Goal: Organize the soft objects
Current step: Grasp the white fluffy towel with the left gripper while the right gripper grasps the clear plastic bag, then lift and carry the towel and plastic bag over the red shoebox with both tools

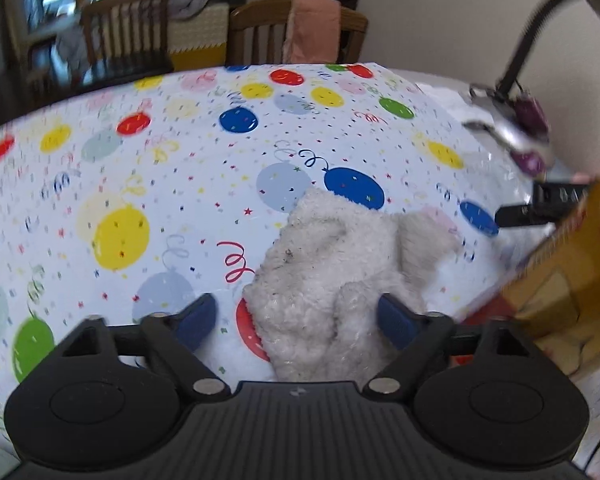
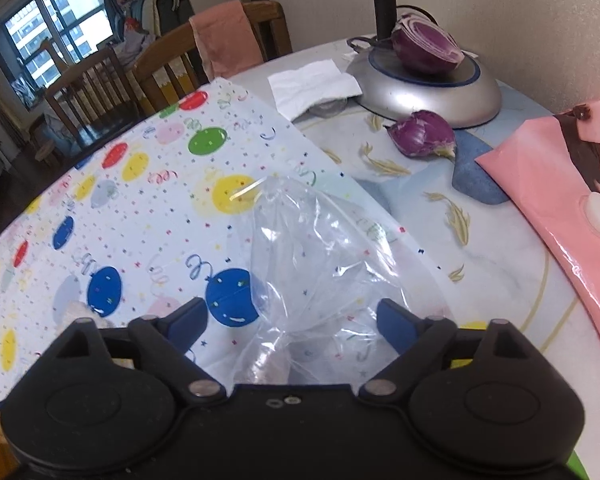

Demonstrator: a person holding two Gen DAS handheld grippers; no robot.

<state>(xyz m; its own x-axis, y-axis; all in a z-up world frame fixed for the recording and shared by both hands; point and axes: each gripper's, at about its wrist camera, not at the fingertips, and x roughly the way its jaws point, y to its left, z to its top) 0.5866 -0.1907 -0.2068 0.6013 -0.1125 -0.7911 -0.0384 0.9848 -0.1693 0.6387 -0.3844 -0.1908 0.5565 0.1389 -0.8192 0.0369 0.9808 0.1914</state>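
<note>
Left claw (image 1: pixel 296 322) stands spread around a white plush toy (image 1: pixel 332 276); its right pad touches the fluff, the left pad is clear, so nothing is gripped. Right claw (image 2: pixel 292 326) gapes over a clear plastic bag (image 2: pixel 320 256), pads apart from it. Both soft things lie on the balloon-print cloth (image 1: pixel 140 184) covering the counter (image 2: pixel 480 280), with purple onion halves (image 2: pixel 422 134) beyond.

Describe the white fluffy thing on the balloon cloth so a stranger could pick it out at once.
Start at the round table's balloon-print tablecloth. On its near part, by a big blue balloon print, lies the fluffy white plush cloth, crumpled, between the open jaws of the left gripper. It is the only thick, furry thing there: the clear plastic bag nearby is thin and see-through.
</note>
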